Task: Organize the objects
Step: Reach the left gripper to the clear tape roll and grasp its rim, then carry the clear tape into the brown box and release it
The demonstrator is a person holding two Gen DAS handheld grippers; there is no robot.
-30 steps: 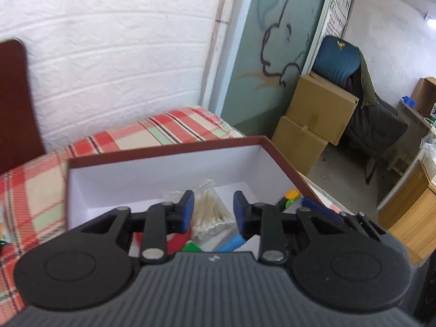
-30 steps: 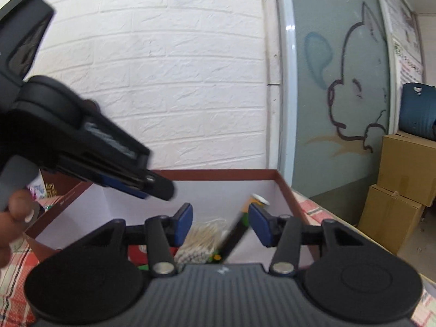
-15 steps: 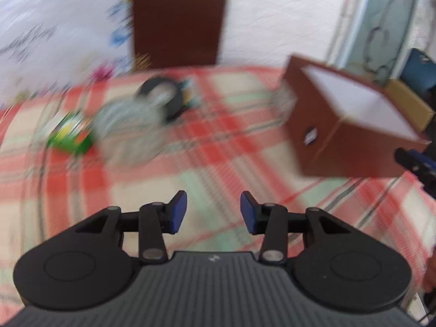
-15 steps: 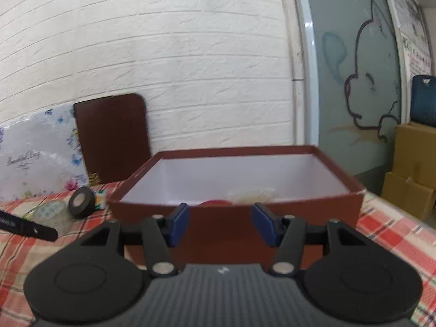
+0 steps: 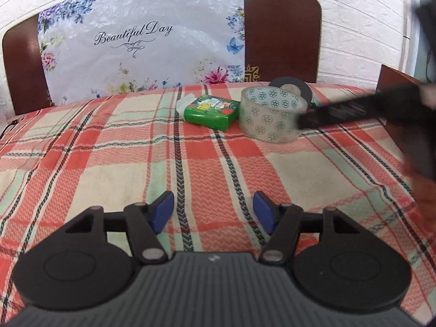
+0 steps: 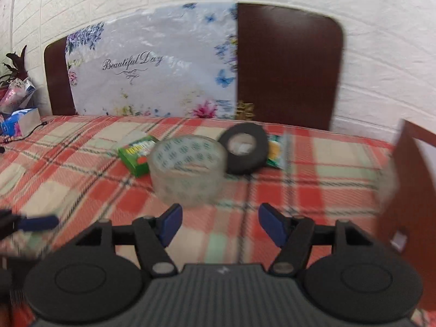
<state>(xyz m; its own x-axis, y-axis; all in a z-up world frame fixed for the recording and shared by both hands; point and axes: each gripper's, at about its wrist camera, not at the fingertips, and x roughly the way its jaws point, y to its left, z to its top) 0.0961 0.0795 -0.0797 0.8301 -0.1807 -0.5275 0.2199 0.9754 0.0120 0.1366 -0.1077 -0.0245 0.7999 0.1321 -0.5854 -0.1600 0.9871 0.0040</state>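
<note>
On the plaid tablecloth (image 5: 190,163) lie a clear tape roll with green dots (image 5: 271,114) (image 6: 188,170), a black tape roll (image 5: 293,88) (image 6: 244,151), a green packet (image 5: 211,111) (image 6: 136,155) and a small snack sachet (image 6: 278,151). My left gripper (image 5: 212,212) is open and empty over bare cloth, well short of them. My right gripper (image 6: 219,226) is open and empty, just in front of the clear roll. The right gripper's finger (image 5: 354,110) shows blurred beside the clear roll in the left wrist view. The brown box (image 6: 414,179) stands at the right.
A brown headboard (image 5: 280,32) with a floral "Beautiful Day" plastic sheet (image 5: 141,41) backs the table against a white brick wall. A tissue box (image 6: 20,121) and a plant (image 6: 13,68) sit at far left. A thin cable (image 6: 32,130) lies there.
Both grippers have swung left, away from the brown box, to face the tape rolls. Both jaws have opened wider. The right gripper has come close to the clear roll.
</note>
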